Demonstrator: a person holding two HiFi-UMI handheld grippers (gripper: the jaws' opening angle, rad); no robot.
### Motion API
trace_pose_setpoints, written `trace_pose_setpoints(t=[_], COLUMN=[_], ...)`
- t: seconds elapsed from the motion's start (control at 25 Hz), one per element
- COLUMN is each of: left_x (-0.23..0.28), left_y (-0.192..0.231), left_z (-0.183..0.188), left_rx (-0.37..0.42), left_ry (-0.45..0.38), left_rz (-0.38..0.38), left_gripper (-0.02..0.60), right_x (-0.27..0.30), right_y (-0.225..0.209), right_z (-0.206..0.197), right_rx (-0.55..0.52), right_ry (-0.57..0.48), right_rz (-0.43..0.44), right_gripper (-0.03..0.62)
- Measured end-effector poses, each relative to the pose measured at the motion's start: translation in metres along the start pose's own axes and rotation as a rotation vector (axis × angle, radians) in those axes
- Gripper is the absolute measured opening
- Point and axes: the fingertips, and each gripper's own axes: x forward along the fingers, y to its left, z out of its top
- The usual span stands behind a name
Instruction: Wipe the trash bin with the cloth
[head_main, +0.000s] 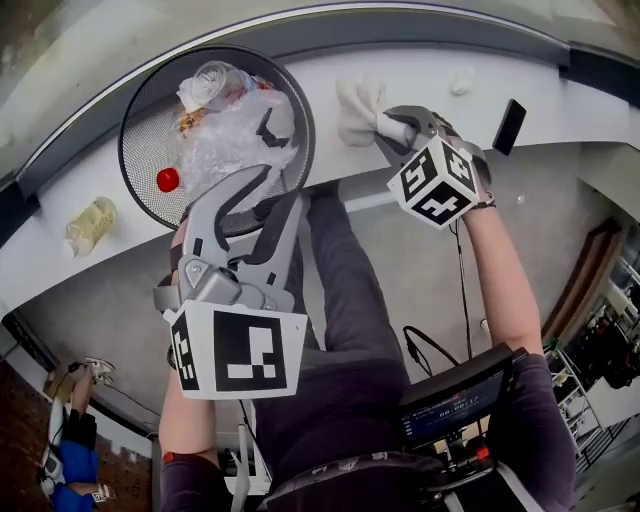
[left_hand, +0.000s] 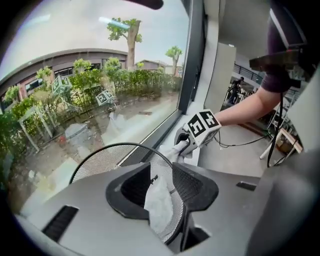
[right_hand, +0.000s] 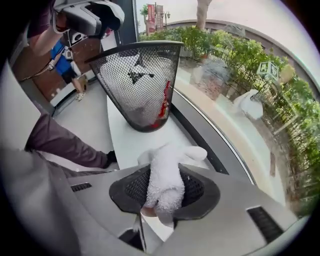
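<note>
A black mesh trash bin (head_main: 140, 150) stands on the white window ledge (head_main: 420, 75), holding a clear plastic bag (head_main: 225, 140), a crushed bottle and a red cap (head_main: 168, 180). My left gripper (head_main: 278, 188) is at its near rim. In the left gripper view the rim and mesh wall (left_hand: 100, 160) pass between the jaws of the left gripper (left_hand: 160, 192), which stand apart, open. To the right of the bin, my right gripper (head_main: 385, 125) is shut on a white fluffy cloth (head_main: 358, 112), bunched between the pads of the right gripper (right_hand: 165, 190). The cloth (right_hand: 165, 175) hangs over the ledge, apart from the bin (right_hand: 140, 80).
A crumpled yellowish bottle (head_main: 90, 225) lies on the ledge left of the bin. A small white scrap (head_main: 462, 82) and a black flat device (head_main: 508, 126) lie at the right. The window glass runs behind the ledge. A screen unit (head_main: 455, 405) hangs at the person's waist.
</note>
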Motion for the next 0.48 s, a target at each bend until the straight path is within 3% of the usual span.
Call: trace_pose_setpoints(t=[0.16,0.28,0.36,0.48], left_x=[-0.012,-0.014,-0.014,-0.021], left_y=[0.015,0.017,0.016,0.016], left_z=[-0.005,-0.009,-0.010,0.000], left_rx=[0.048,0.021,0.039,0.084], left_ry=[0.010,0.005,0.008,-0.013], left_rz=[0.073,0.073,0.082,0.104], left_gripper=[0.115,0.115,0.115,0.115], right_x=[-0.001,-0.008,-0.014,-0.037], right_y=[-0.012,-0.025,-0.029,-0.045], right_z=[-0.001,0.001,0.000,0.007], right_rx=[0.022,0.071,0.083,0.043], right_ry=[0.000,-0.032,-0.029,-0.026], right_rz=[-0.046,-0.082,-0.088,-0.157], right_gripper=[0.141,0.163,0.198,0.198])
